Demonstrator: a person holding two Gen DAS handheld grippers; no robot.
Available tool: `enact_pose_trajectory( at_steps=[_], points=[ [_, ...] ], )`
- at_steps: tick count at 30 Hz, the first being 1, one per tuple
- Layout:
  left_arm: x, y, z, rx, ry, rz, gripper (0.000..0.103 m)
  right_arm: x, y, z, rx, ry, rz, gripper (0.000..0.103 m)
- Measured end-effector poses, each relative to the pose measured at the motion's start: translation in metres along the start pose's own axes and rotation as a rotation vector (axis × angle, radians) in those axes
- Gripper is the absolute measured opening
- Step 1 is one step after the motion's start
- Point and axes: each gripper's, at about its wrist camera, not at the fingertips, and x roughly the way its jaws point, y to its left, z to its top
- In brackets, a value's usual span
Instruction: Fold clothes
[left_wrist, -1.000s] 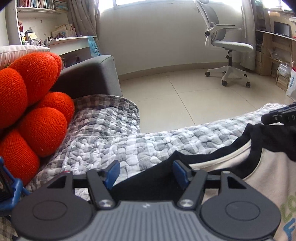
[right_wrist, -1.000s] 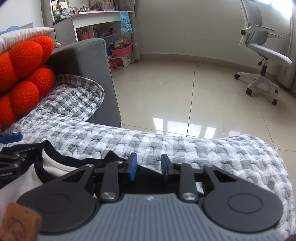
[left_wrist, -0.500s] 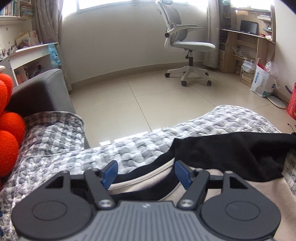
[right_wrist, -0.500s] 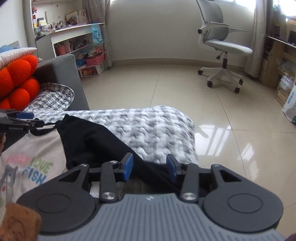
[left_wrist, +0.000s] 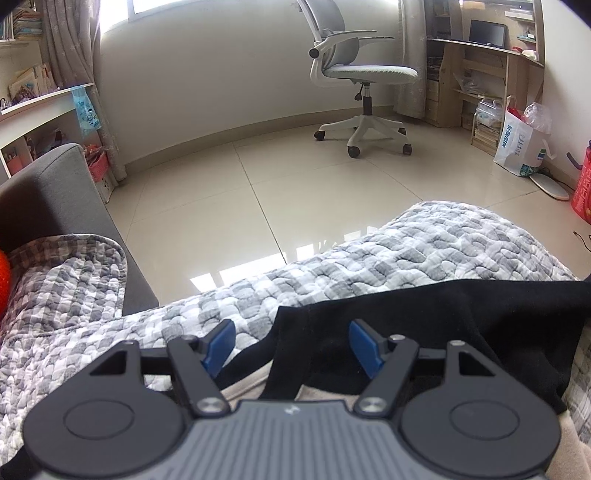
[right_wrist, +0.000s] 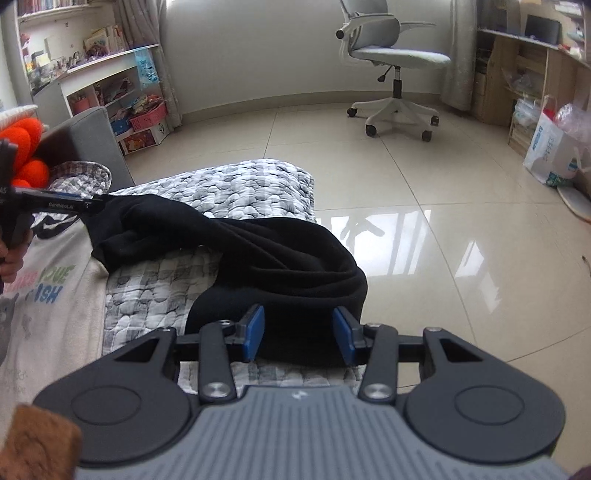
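Right wrist view, garment: a cream sweatshirt (right_wrist: 48, 295) with black sleeves lies flat on the grey checked quilt (right_wrist: 255, 188); its front carries coloured letters and a small grey animal print.
Landmark: every place here is given from the quilt, which covers the sofa seat.
Black sleeve (right_wrist: 280, 254): it runs from the cream body across the quilt toward the quilt's floor-side edge, rumpled in long folds, its end bunched at that edge.
Neck end: seen from the left wrist, the black collar band (left_wrist: 406, 321) lies on the quilt's near part, with cream cloth showing below it.
Change, sleeve: a second ago it lay folded in beside the body; it is now drawn out long across the quilt.
Change, views: both cameras have swung away from the orange cushion (right_wrist: 27, 155), which has slid to the quilt's far left corner, and more bare floor shows past the quilt.
Change, right jaws: they stand wider than a second ago.
Right gripper (right_wrist: 298, 334): at the quilt's floor-side edge, jaws apart, the sleeve's bunched end between the blue pads (right_wrist: 254, 332); neither pad visibly presses the cloth.
Left gripper (left_wrist: 291, 345): above the quilt's near part, jaws wide apart; the collar band lies between and under them and the pads stand clear of it. In the right wrist view its fingers (right_wrist: 59, 205) reach to the shoulder where the sleeve joins.
Hand (right_wrist: 11, 258): a person's fingers wrap the left gripper's handle, above the quilt's left side.
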Motion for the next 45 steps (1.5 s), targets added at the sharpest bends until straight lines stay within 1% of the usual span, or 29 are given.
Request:
enact_pose_trajectory(
  at_steps=[3, 5, 6, 7, 8, 9, 10, 12, 16, 17, 19, 20, 22, 23, 24, 25, 27, 30, 33, 34, 35, 36, 37, 38, 39, 41, 45],
  points=[
    [0.004, -0.001, -0.002, -0.021, 0.002, -0.002, 0.069, 0.010, -0.012, -0.006, 0.091, 0.034, 0.069, 0.046],
    [0.006, 0.001, -0.004, -0.075, 0.001, -0.016, 0.069, 0.014, -0.013, -0.010, 0.107, 0.031, 0.095, 0.045],
    [0.007, 0.003, -0.005, -0.100, -0.001, -0.022, 0.068, 0.013, -0.013, -0.010, 0.101, 0.020, 0.104, 0.036],
    [0.008, 0.004, -0.005, -0.124, -0.003, -0.028, 0.067, 0.012, -0.013, -0.010, 0.098, 0.012, 0.111, 0.029],
    [0.009, 0.005, -0.006, -0.149, -0.005, -0.034, 0.065, 0.010, -0.013, -0.008, 0.095, 0.009, 0.108, 0.012],
    [0.009, 0.006, -0.007, -0.173, -0.007, -0.040, 0.065, 0.007, -0.012, -0.006, 0.080, 0.009, 0.087, 0.004],
    [0.009, 0.006, -0.007, -0.181, -0.010, -0.038, 0.064, 0.005, -0.014, -0.005, 0.064, 0.009, 0.063, 0.002],
    [0.009, 0.004, -0.008, -0.178, -0.017, -0.034, 0.062, 0.001, -0.021, -0.003, 0.041, 0.007, 0.013, 0.002],
    [0.008, 0.004, -0.008, -0.170, -0.020, -0.031, 0.061, 0.001, -0.049, 0.003, 0.050, 0.017, -0.123, 0.002],
    [0.008, 0.004, -0.007, -0.172, -0.020, -0.030, 0.061, 0.001, -0.057, 0.005, 0.053, 0.017, -0.158, 0.002],
    [0.007, 0.005, -0.006, -0.175, -0.019, -0.029, 0.060, -0.002, -0.070, 0.009, 0.073, 0.007, -0.208, 0.010],
    [0.007, 0.006, -0.006, -0.174, -0.020, -0.027, 0.059, -0.004, -0.073, 0.011, 0.081, -0.005, -0.219, 0.016],
    [0.007, 0.007, -0.006, -0.174, -0.021, -0.021, 0.059, -0.010, -0.073, 0.014, 0.074, -0.029, -0.210, 0.019],
    [0.007, 0.007, -0.006, -0.175, -0.021, -0.017, 0.059, -0.013, -0.073, 0.015, 0.071, -0.042, -0.206, 0.032],
    [0.006, 0.008, -0.006, -0.178, -0.023, -0.014, 0.058, -0.014, -0.071, 0.016, 0.059, -0.050, -0.195, 0.050],
    [0.005, 0.009, -0.007, -0.182, -0.024, -0.011, 0.058, -0.012, -0.064, 0.015, 0.034, -0.052, -0.171, 0.053],
    [0.005, 0.010, -0.008, -0.184, -0.025, -0.012, 0.058, -0.009, -0.050, 0.013, -0.015, -0.051, -0.121, 0.053],
    [0.005, 0.011, -0.008, -0.185, -0.023, -0.013, 0.058, 0.002, -0.030, 0.007, -0.070, -0.020, -0.036, 0.053],
    [0.006, 0.011, -0.007, -0.182, -0.021, -0.028, 0.054, 0.018, -0.017, 0.001, -0.100, 0.009, -0.007, 0.052],
    [0.007, 0.011, -0.007, -0.183, -0.015, -0.037, 0.051, 0.022, -0.015, -0.001, -0.104, 0.009, 0.000, 0.049],
    [0.009, 0.011, -0.006, -0.183, -0.011, -0.040, 0.048, 0.024, -0.016, -0.002, -0.095, -0.007, 0.007, 0.041],
    [0.009, 0.011, -0.006, -0.182, -0.012, -0.043, 0.046, 0.025, -0.019, -0.001, -0.077, -0.016, 0.022, 0.027],
    [0.010, 0.010, -0.006, -0.181, -0.013, -0.046, 0.040, 0.026, -0.023, 0.000, -0.052, -0.018, 0.035, 0.019],
    [0.010, 0.010, -0.006, -0.180, -0.015, -0.048, 0.031, 0.027, -0.025, 0.001, -0.034, -0.019, 0.042, 0.006],
    [0.009, 0.009, -0.007, -0.181, -0.022, -0.044, 0.029, 0.026, -0.024, 0.003, -0.025, -0.019, 0.037, 0.002],
    [0.006, 0.007, -0.008, -0.182, -0.045, -0.032, 0.023, 0.018, -0.025, 0.009, -0.028, -0.031, 0.020, 0.002],
    [-0.009, 0.005, -0.013, -0.196, -0.124, -0.020, 0.022, -0.007, -0.028, 0.027, -0.058, -0.063, -0.017, 0.002]
  ],
)
